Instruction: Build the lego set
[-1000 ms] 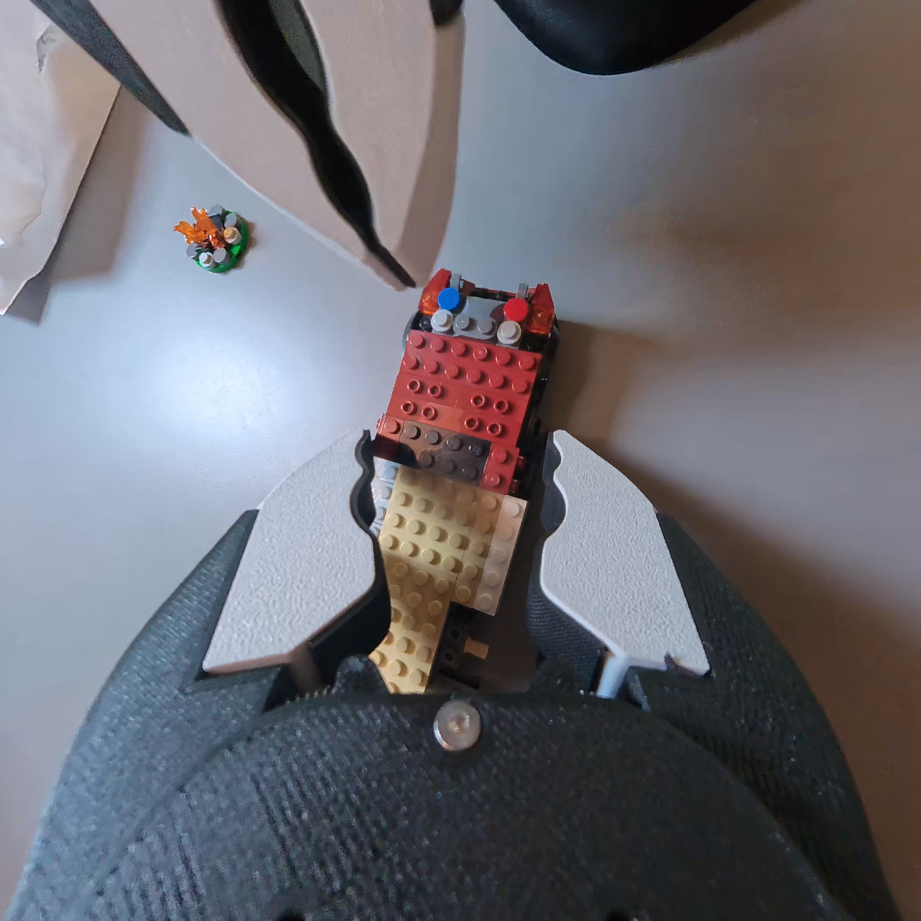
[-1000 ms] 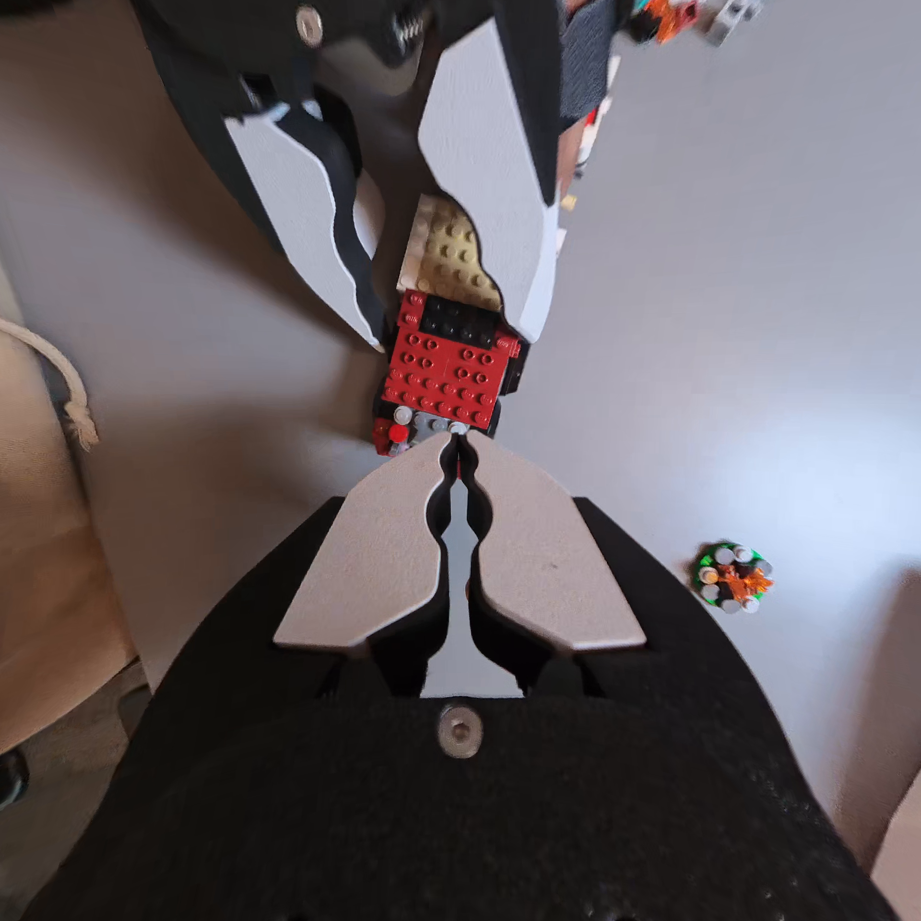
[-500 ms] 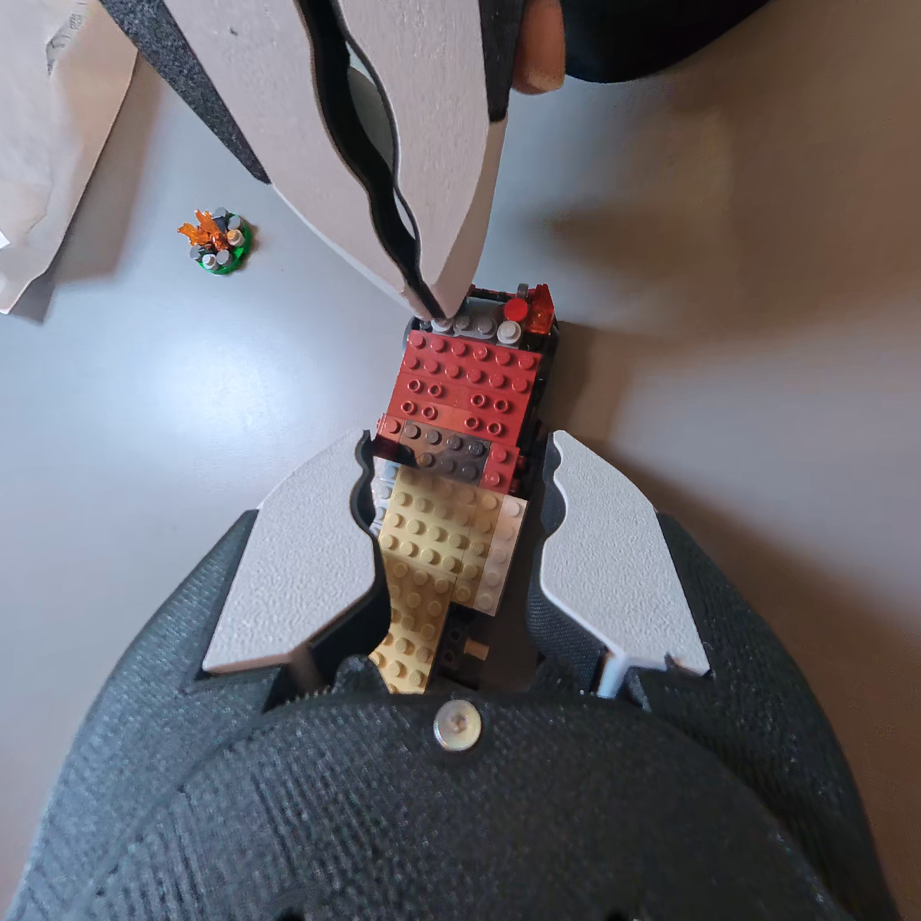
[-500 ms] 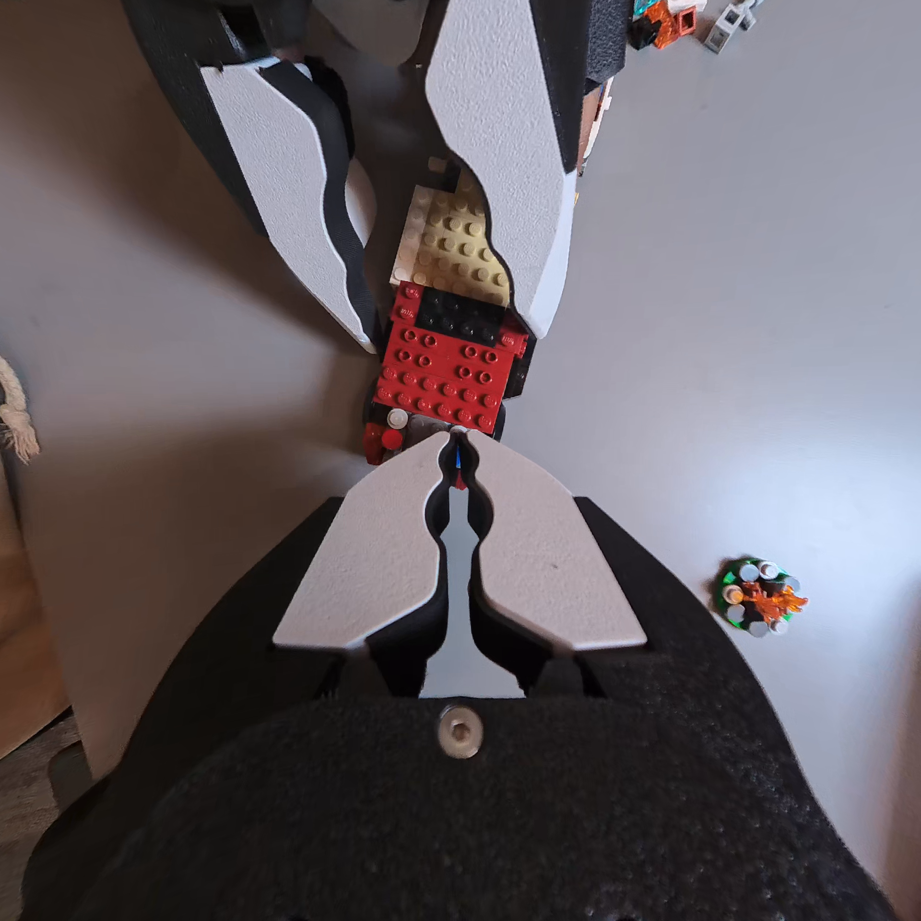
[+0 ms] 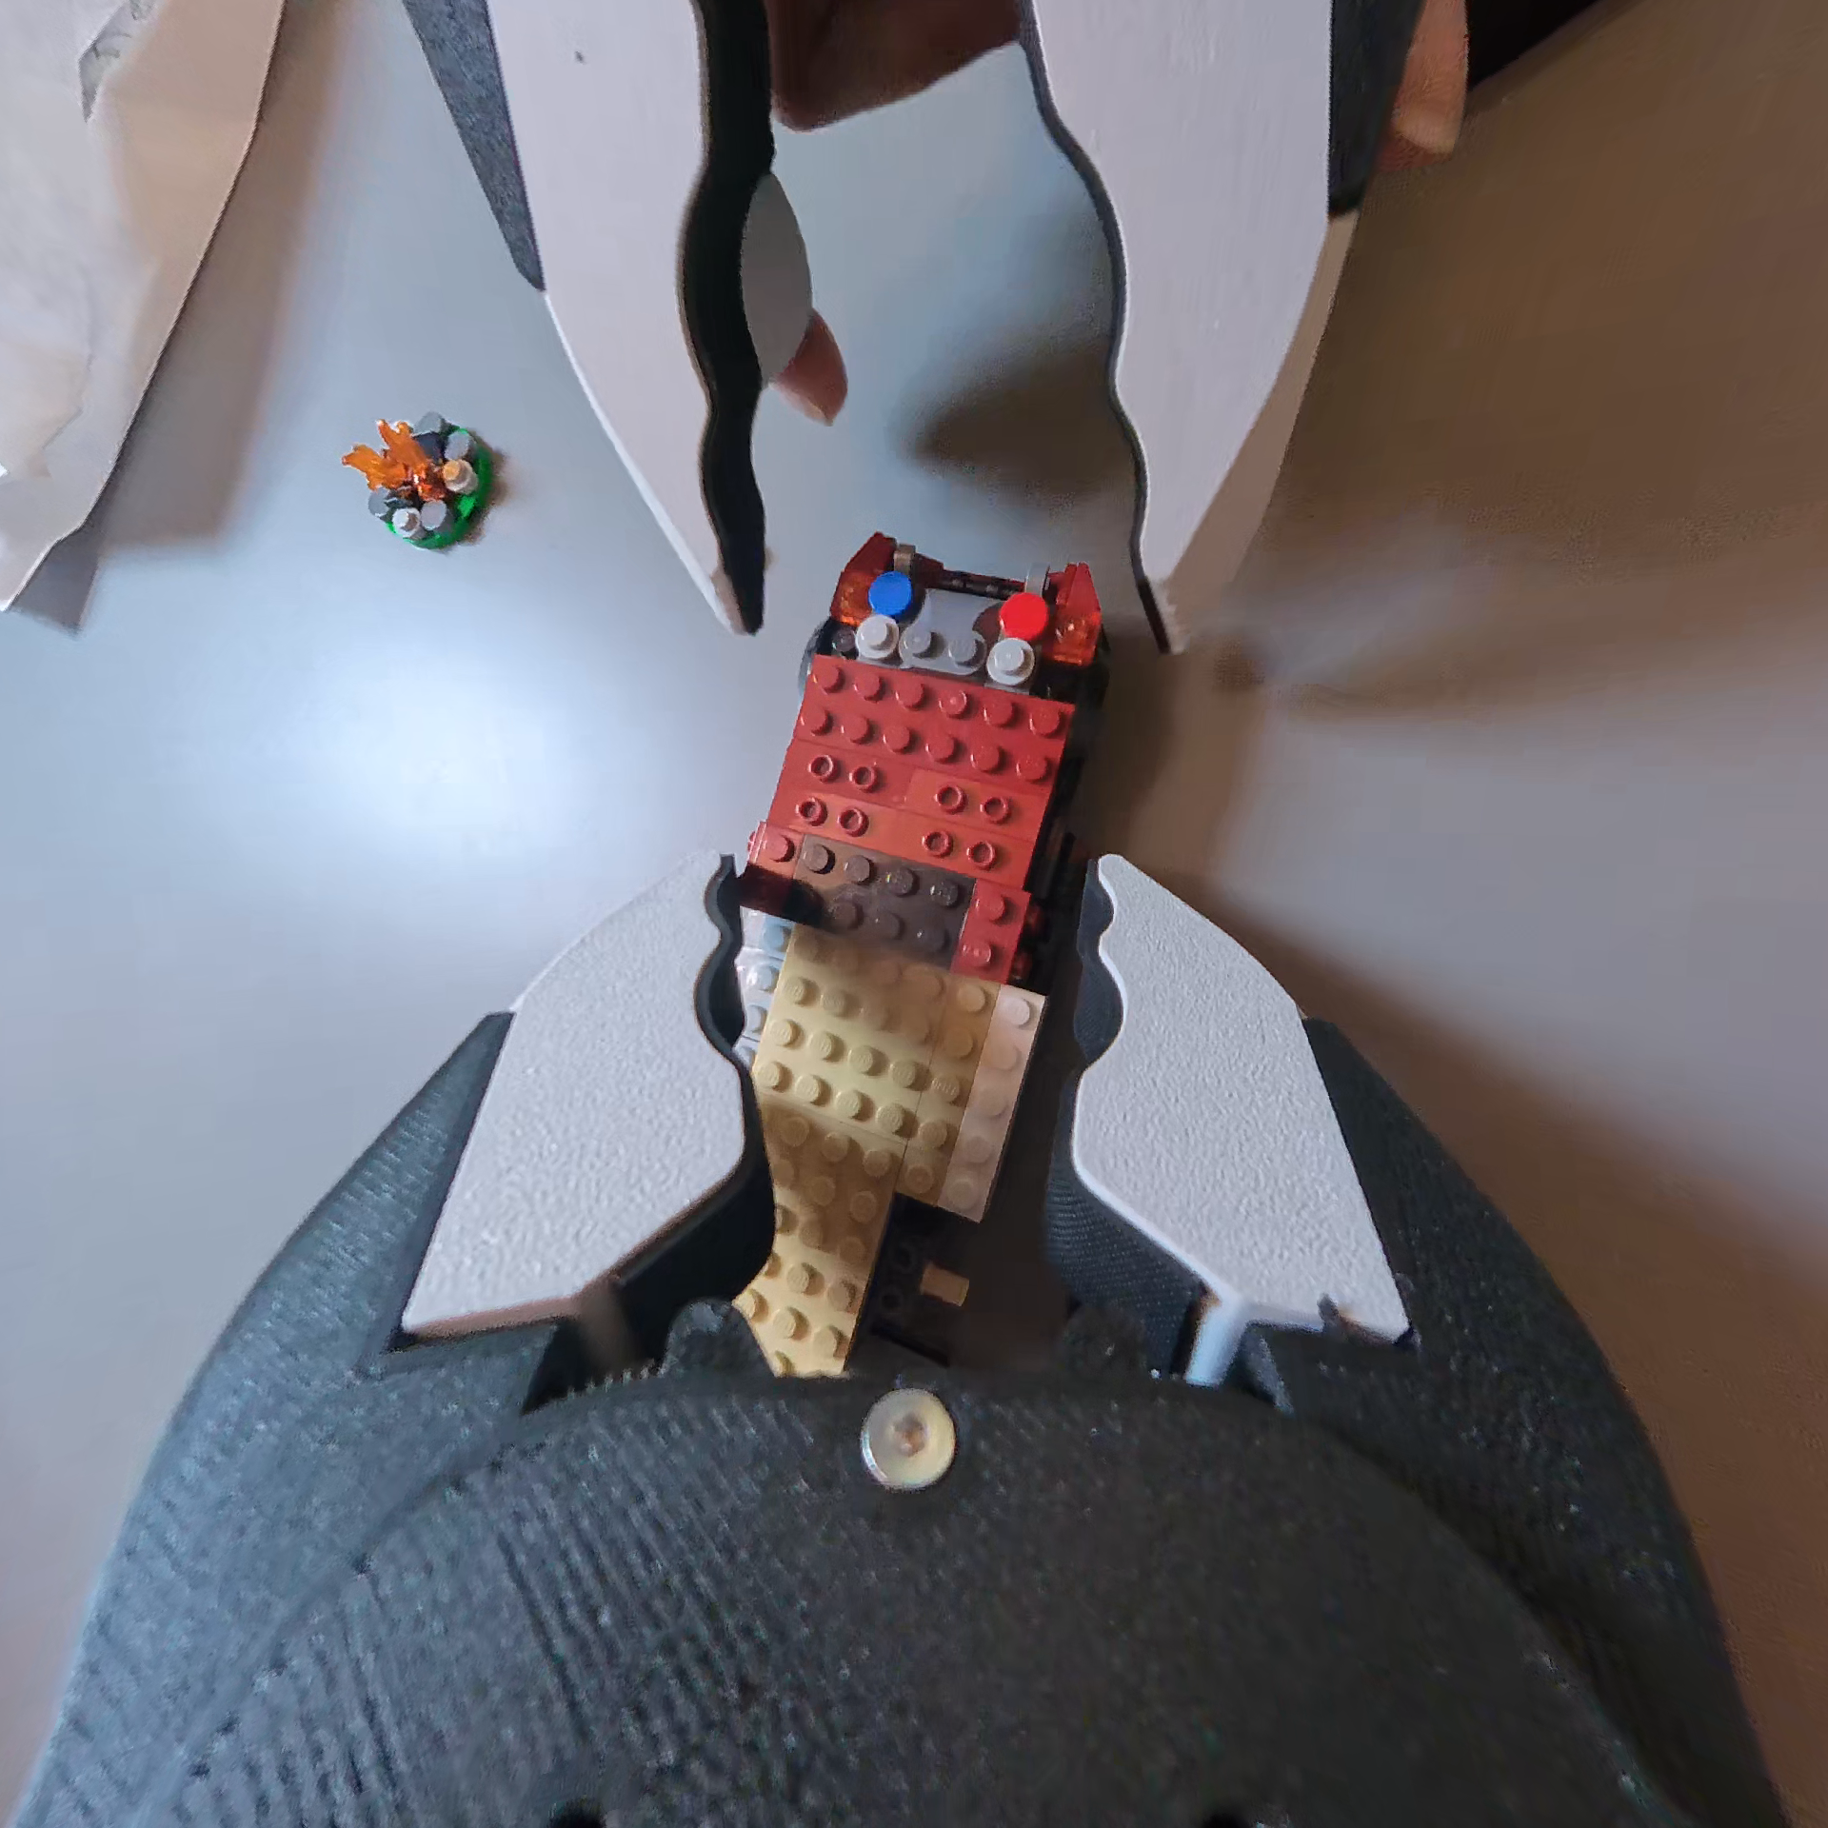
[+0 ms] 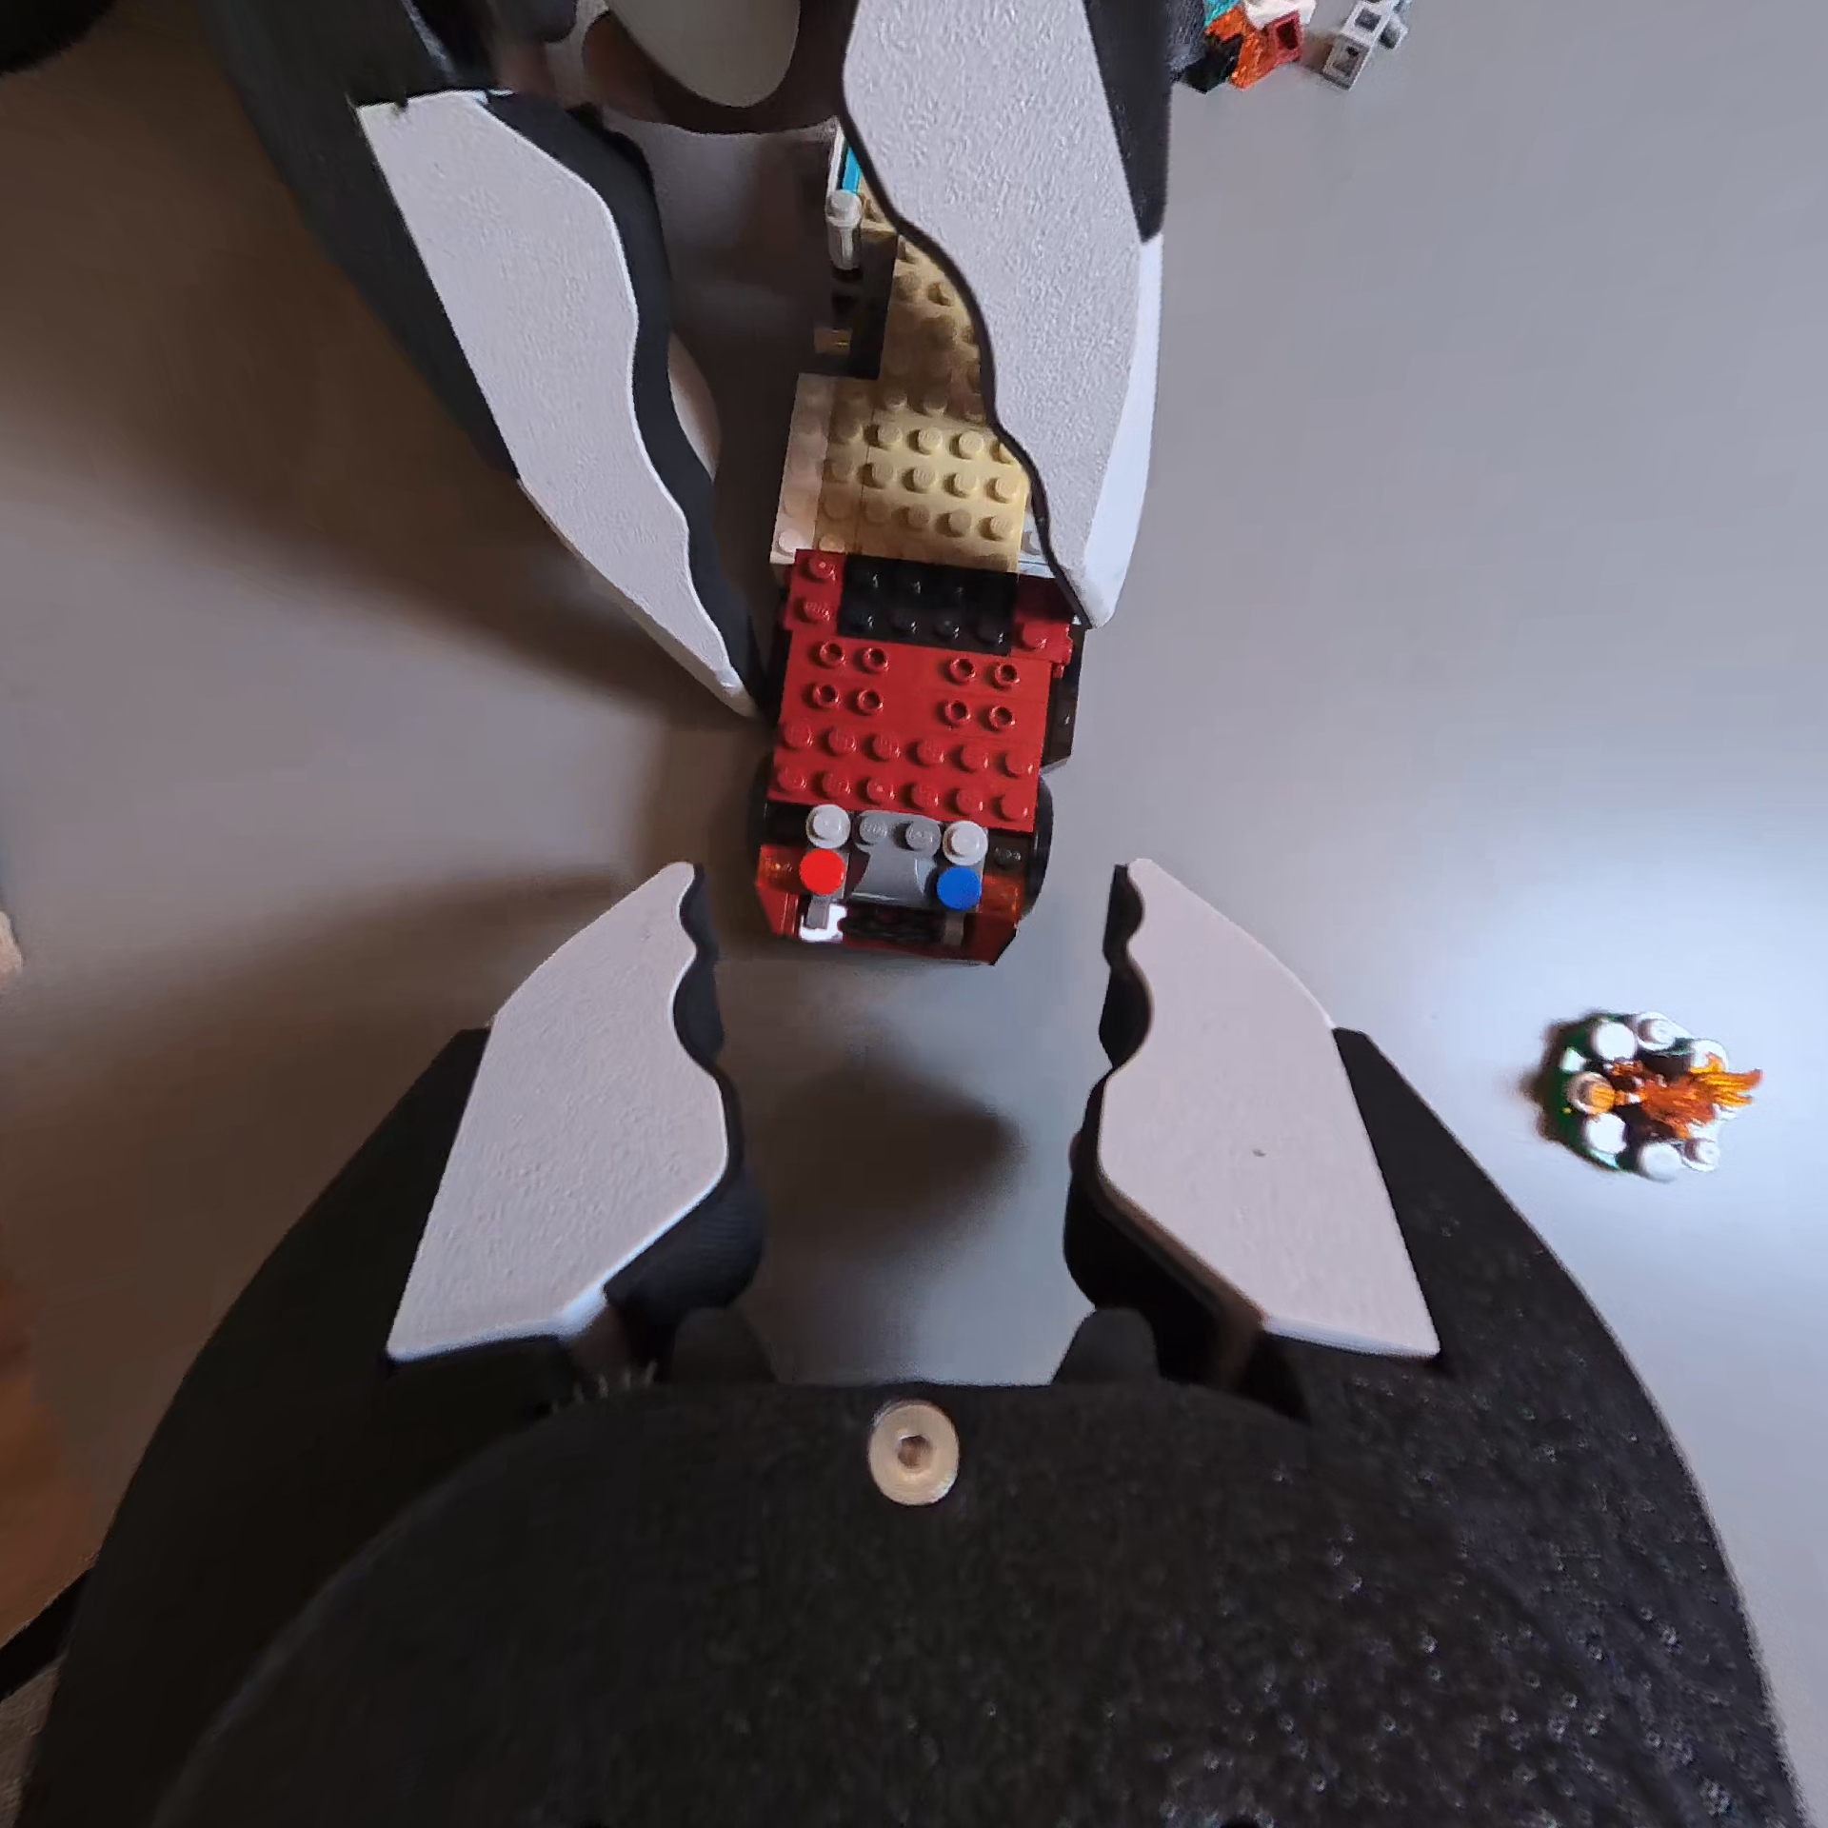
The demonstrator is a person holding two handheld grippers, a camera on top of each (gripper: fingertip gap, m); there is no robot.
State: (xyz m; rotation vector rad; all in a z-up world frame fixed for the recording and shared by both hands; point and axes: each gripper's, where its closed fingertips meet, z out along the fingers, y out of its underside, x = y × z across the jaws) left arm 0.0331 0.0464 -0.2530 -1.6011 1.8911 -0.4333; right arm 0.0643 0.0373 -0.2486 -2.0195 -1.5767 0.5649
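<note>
A brick-built vehicle [image 5: 920,772] with a red front and tan rear rests on the grey table. My left gripper [image 5: 910,870] is shut on its sides at the middle; this also shows in the right wrist view [image 6: 910,648]. Its front bears a blue round stud [image 5: 890,594] and a red round stud [image 5: 1022,613]. My right gripper [image 6: 905,875] is open wide and empty. Its fingertips stand on either side of the vehicle's front [image 6: 890,890] without touching it. In the left wrist view the right gripper [image 5: 950,623] comes in from the top.
A small round green build with orange flame pieces [image 5: 425,485] lies on the table, to the right in the right wrist view [image 6: 1647,1093]. White paper [image 5: 79,247] lies at the far left. Several loose bricks [image 6: 1276,40] lie at the top right. My hands' fingertips stand some 4 centimeters from each other.
My right gripper was shut with its tips at the blue stud on the vehicle's front; it has now opened wide. The left gripper and the vehicle have not moved.
</note>
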